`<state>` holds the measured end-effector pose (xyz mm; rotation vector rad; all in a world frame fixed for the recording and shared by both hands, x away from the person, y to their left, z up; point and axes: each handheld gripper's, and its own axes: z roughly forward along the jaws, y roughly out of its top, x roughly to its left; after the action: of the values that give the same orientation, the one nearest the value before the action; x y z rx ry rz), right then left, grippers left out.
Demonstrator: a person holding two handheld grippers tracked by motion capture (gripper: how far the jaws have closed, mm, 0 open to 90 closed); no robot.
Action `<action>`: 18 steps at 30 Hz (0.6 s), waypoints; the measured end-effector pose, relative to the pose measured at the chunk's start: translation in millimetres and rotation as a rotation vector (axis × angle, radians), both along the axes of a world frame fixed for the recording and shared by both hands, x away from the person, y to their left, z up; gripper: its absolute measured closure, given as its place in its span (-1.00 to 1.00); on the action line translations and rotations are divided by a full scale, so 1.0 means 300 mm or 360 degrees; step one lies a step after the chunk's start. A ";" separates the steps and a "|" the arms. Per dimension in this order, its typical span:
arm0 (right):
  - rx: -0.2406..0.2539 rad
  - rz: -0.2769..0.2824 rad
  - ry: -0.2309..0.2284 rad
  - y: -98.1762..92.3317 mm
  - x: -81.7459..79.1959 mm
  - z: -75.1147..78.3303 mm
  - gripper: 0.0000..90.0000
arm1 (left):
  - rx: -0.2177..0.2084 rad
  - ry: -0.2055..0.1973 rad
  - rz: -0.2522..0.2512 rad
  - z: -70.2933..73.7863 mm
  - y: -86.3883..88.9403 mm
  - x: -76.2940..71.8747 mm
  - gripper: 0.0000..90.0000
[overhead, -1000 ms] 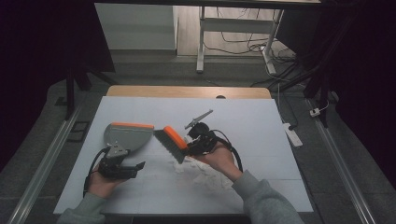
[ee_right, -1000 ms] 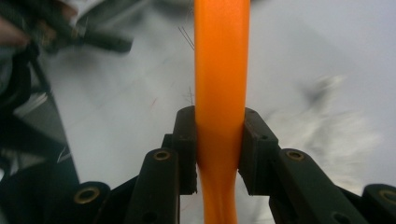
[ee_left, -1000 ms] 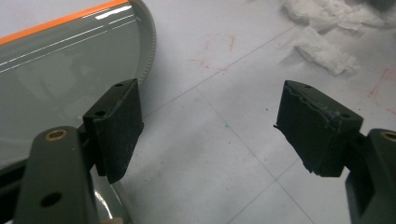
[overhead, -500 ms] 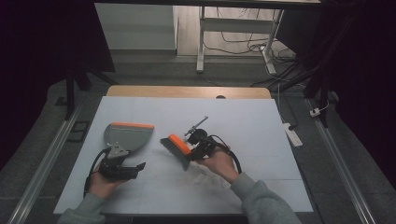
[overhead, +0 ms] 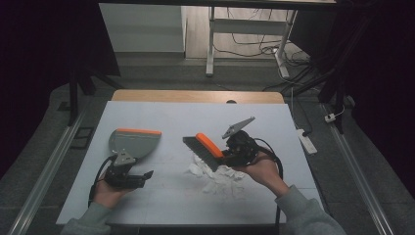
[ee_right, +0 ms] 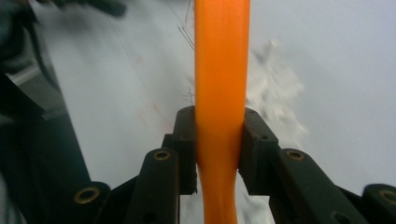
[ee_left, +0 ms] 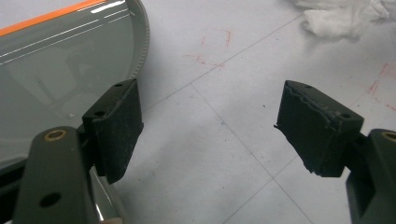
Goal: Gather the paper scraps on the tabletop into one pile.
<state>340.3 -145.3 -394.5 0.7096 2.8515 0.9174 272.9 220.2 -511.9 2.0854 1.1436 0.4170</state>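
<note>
Clamping the brush (overhead: 208, 149) handle, the right fingers (ee_right: 187, 140) angle bristles toward paper scraps (overhead: 218, 176) at six o'clock; left fingers (ee_left: 116, 126) stand apart beside the dustpan (overhead: 134, 142).

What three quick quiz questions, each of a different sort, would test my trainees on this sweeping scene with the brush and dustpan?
1. True or false: the right tool is shut on the brush's orange handle.
2. Multiple choice: the crumpled white paper scraps lie (A) inside the dustpan, (B) on the table under and near the brush, (C) on the floor.
3. Fill in: the left tool's jaws stand ____, with nothing between them, beside the grey dustpan.

Key: 1 true; 2 B; 3 open.
</note>
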 end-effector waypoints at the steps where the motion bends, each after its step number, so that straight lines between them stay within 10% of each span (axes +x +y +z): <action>1: -0.0015 0.0015 0.0009 -0.008 -0.006 -0.004 0.58 | 0.0000 0.0001 -0.0001 0.000 -0.001 0.000 -0.48; 7: -0.0105 0.0185 0.0107 -0.029 -0.073 -0.060 0.58 | 0.0000 -0.0003 0.0000 0.002 -0.004 -0.001 -0.48; 13: -0.0394 0.0393 0.0127 0.023 -0.148 -0.134 0.58 | 0.0010 -0.0005 0.0003 0.002 -0.010 -0.001 -0.48; 18: -0.0505 0.0457 -0.0018 0.070 -0.133 -0.180 0.58 | 0.0012 -0.0005 0.0005 0.002 -0.009 -0.002 -0.48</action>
<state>300.5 -124.3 -448.5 0.2670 3.0349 0.4660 272.4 217.4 -511.5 2.0894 1.1453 0.4263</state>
